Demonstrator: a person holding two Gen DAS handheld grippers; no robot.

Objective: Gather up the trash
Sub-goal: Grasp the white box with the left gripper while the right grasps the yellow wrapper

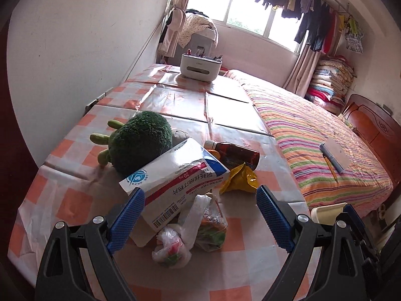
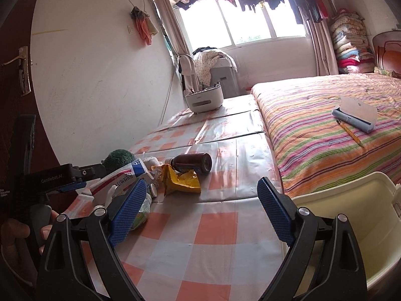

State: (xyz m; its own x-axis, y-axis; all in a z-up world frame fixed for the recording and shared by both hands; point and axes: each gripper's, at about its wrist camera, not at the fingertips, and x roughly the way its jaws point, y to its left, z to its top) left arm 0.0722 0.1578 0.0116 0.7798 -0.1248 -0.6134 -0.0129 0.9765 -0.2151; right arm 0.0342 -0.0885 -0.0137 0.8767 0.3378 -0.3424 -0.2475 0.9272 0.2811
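The left gripper is spread wide over a trash heap on the checked table, holding nothing: a medicine box, a yellow wrapper, a brown bottle and plastic bags (a green plush sits just behind). The right gripper is likewise wide open and empty, beside a cream bin at the table's edge.

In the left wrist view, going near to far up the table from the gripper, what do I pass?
Crumpled clear plastic bag → white medicine box → brown bottle → bare checked tablecloth → white pen organizer at the far end.
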